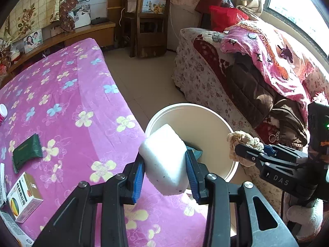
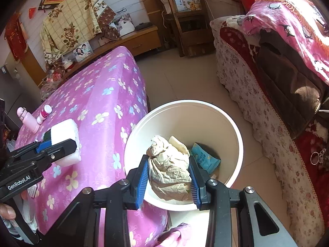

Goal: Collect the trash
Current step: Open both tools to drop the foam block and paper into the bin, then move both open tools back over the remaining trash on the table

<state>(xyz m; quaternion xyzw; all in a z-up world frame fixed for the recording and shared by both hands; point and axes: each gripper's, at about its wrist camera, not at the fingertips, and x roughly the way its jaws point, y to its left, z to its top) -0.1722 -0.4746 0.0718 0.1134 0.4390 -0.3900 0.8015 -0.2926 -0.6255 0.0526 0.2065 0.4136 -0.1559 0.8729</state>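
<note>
My left gripper (image 1: 165, 164) is shut on a white foam block (image 1: 164, 160), held just over the near-left rim of a white bucket (image 1: 191, 106) on the floor. In the right wrist view my right gripper (image 2: 169, 170) is shut on a crumpled beige paper wad (image 2: 170, 166), which hangs above the bucket's (image 2: 185, 104) mouth. A blue packet (image 2: 205, 158) and some pale scraps lie inside. Each view shows the other tool: the right gripper (image 1: 244, 154) with the wad (image 1: 242, 139), and the left gripper (image 2: 59, 146) with the block (image 2: 65, 131).
A pink flowered cloth (image 1: 72, 94) covers the surface at left. On it lie a dark green packet (image 1: 26, 153), a medicine box (image 1: 24, 198), a small bottle (image 2: 44, 113) and a pink flask (image 2: 28, 121). A covered sofa (image 1: 205, 76) stands right, a wooden chair (image 1: 148, 20) behind.
</note>
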